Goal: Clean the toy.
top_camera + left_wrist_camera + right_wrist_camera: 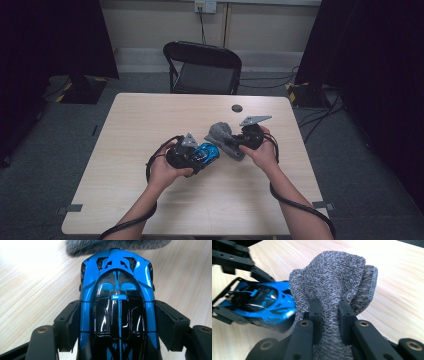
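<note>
The blue toy car (206,153) sits near the middle of the table (150,120), squeezed by its sides in our left gripper (117,325). Our right gripper (329,315) pinches the grey cloth (334,282), bunched up just right of the car. We should hold the car still and rub gently so it does not slip.

No lettering, brand, number or sign can be read anywhere — the blue toy car (117,307) carries only black and blue stripes, the grey cloth (334,290) is plain knit, and the table (150,120) and the chair (202,65) behind it bear no label — nothing legible
</note>
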Demonstrator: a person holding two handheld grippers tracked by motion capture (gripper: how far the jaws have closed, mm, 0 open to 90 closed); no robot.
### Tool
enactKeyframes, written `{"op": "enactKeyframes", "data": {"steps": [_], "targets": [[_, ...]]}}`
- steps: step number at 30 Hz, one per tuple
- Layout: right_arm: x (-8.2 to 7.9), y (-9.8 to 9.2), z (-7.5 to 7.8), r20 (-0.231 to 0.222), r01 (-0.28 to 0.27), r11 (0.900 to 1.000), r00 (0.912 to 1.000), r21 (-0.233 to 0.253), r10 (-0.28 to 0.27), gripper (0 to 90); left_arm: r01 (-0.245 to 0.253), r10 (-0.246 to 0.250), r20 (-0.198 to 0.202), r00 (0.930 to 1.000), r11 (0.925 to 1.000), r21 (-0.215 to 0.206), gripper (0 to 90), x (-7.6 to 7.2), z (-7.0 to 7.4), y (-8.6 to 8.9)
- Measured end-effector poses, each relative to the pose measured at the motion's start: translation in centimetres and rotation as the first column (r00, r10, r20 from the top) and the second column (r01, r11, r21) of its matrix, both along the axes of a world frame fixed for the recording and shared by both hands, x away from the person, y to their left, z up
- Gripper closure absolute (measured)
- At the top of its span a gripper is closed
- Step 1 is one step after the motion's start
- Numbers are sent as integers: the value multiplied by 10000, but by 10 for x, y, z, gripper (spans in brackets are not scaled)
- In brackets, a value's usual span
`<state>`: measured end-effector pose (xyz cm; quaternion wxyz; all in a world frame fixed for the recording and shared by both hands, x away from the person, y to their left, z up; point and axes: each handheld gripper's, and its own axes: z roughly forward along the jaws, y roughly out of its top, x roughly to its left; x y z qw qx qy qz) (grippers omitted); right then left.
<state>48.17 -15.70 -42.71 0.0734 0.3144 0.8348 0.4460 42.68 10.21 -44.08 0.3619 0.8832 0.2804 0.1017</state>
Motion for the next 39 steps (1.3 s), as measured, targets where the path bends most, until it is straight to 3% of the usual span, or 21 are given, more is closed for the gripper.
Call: {"op": "enactKeyframes", "data": {"steps": [11,21,39], "targets": [[-5,13,-2,12,-702,9975,9975,-109,702,773,-72,72,19,10000,9999,83,280,2,1,4],[-10,9,-3,-56,-755,9971,9971,-104,754,773,-451,451,88,9989,9990,9,280,5,1,12],[-31,6,-16,-472,-1023,9937,9934,457,1045,773,-1107,1106,121,9938,9938,121,280,12,-3,25]]}}
